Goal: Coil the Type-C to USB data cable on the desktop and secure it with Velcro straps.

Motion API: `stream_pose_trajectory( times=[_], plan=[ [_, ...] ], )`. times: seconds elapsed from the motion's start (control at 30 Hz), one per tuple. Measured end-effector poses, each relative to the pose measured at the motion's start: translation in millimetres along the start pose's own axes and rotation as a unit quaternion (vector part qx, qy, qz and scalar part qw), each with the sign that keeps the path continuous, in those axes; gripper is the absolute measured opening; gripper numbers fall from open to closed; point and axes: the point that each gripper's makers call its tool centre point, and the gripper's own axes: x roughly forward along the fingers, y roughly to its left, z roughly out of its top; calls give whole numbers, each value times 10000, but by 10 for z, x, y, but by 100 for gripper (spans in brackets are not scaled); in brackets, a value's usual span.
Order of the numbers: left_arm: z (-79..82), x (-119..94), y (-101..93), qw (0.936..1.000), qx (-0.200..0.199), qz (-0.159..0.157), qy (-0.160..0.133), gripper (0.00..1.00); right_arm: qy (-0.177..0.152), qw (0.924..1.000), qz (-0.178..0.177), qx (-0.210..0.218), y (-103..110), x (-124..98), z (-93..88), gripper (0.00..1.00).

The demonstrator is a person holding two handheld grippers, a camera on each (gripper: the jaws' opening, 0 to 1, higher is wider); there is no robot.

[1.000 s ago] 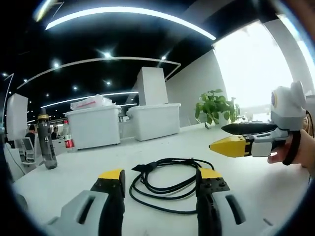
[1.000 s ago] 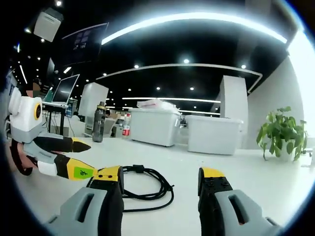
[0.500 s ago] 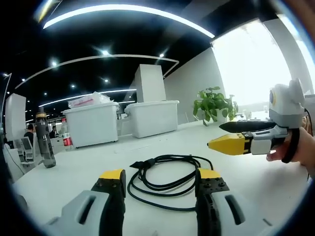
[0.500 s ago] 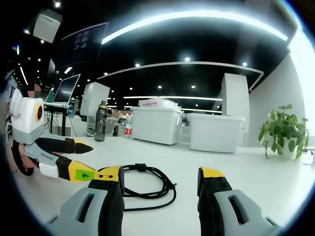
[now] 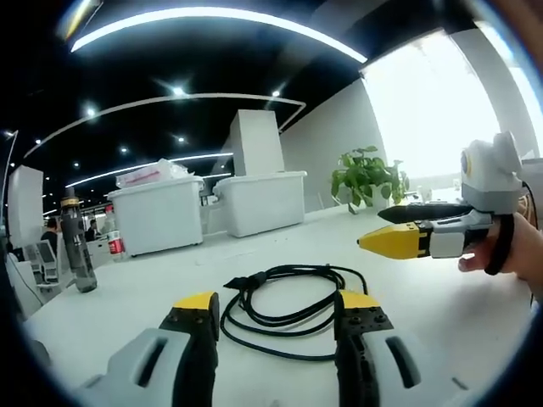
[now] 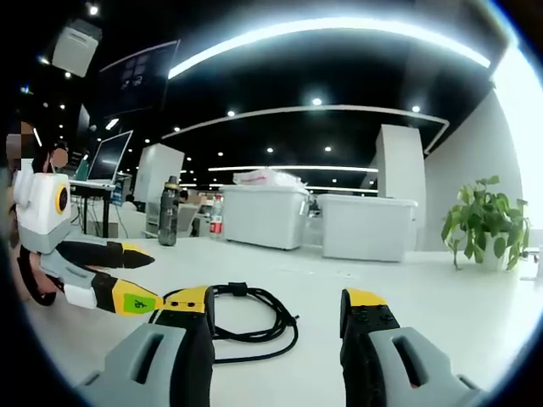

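A black data cable (image 5: 288, 309) lies in a loose coil on the white desktop (image 5: 441, 314), with a black strap or plug end (image 5: 240, 283) at its far left. My left gripper (image 5: 276, 309) stands open just before the coil, nothing between its jaws. The right gripper (image 5: 399, 229) hovers open above the desk at the right of the left gripper view, held by a hand (image 5: 501, 263). In the right gripper view the cable (image 6: 254, 318) lies ahead and left of my open right gripper (image 6: 276, 305), and the left gripper (image 6: 127, 275) comes in from the left.
Two white storage bins (image 5: 208, 212) stand at the desk's far side, with a dark water bottle (image 5: 79, 246) and a smaller bottle (image 5: 113, 239) to the left. A potted plant (image 5: 366, 176) stands at the back right. A monitor (image 6: 109, 157) shows at the far left.
Both views have shifted slightly as the hands drift. The cable lies as before, and both grippers stay open.
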Motion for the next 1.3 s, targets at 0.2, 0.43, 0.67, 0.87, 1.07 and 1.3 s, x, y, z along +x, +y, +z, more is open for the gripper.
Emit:
stream_pose_trajectory(
  times=[0.2,0.43,0.67,0.87,1.07,1.3],
  plan=[
    [-34,13,-4,9999,-25,-67,86,58,69,9999,71,-98,39,9,-24,58],
    [-67,17,-4,9997,147,-67,168,58,175,9994,182,-227,99,16,-61,58],
    [-64,-42,33,9998,55,-14,194,58,128,9997,194,-106,90,8,-46,58],
    [-12,-31,45,10000,-64,58,34,49,161,9995,208,-152,90,4,-56,58],
    [-23,-6,21,9999,-41,87,33,49,190,9995,210,-147,91,2,-69,58],
    [-21,-4,37,10000,27,76,52,50,226,9994,218,-171,100,-3,-83,58]
  ],
)
